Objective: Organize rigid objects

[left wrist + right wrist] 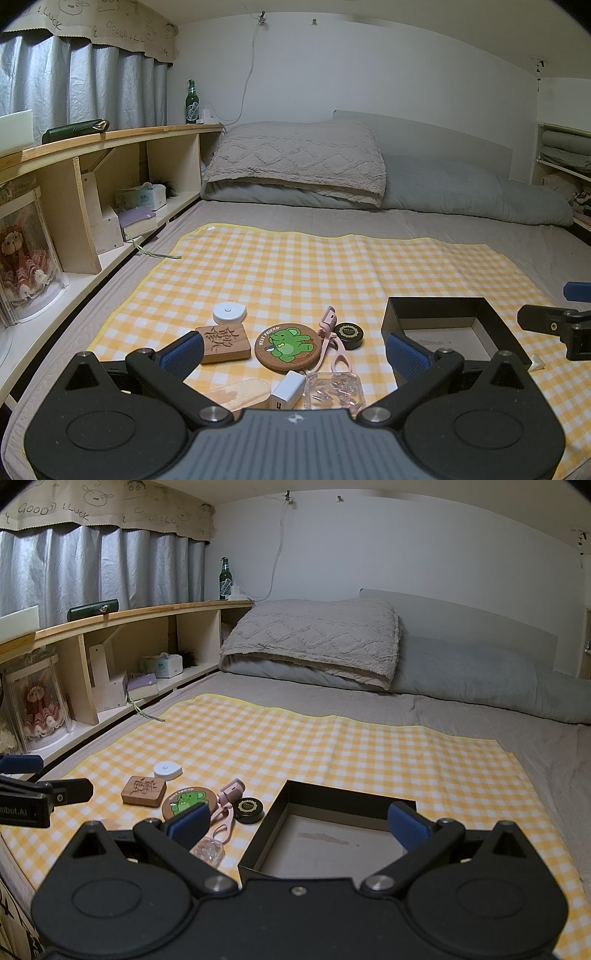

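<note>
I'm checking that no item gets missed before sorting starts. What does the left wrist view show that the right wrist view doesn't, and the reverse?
Only the left wrist view shows the white charger plug and the pale oblong piece near the open left gripper, plus the whole clear case.

Only the right wrist view shows the black box's full floor, empty, under the open right gripper.

Both show the wooden block, white round gadget, elephant coaster, pink eyelash curler and black round tin on the checked cloth.
</note>
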Tool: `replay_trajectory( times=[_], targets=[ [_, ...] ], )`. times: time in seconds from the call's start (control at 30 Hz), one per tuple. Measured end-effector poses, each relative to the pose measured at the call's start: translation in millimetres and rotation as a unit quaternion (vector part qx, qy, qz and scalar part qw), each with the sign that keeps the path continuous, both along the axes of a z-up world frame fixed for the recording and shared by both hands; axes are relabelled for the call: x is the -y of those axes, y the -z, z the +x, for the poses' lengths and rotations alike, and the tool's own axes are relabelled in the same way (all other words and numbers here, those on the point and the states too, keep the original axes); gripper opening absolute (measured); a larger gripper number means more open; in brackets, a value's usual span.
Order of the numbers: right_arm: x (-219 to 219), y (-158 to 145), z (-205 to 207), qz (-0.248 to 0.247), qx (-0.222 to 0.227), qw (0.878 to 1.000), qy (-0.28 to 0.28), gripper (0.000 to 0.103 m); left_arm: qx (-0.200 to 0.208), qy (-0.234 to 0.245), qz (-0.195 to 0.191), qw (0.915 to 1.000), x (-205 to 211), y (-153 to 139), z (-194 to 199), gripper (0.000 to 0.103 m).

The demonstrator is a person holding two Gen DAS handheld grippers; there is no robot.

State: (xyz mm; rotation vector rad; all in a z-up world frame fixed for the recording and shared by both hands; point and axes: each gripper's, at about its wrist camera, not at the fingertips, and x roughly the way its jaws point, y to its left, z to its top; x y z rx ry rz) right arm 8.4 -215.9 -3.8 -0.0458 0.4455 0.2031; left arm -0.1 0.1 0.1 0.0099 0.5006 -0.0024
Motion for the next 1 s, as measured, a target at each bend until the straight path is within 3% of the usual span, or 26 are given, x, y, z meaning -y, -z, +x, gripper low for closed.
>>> replay_trajectory(
  times=[0.7, 1.0],
  targets=[
    [3, -5, -2, 0.002, 0.007, 1.000, -0.003, 0.103, 0.005, -0.004, -0.017, 0.9998, -7, -6, 3, 0.103],
    [36, -25, 14, -0.020, 0.004, 1.000, 0.021, 0.103, 0.004, -0.014, -0.003, 0.9999, -14, -18, 21, 0.103]
  ],
)
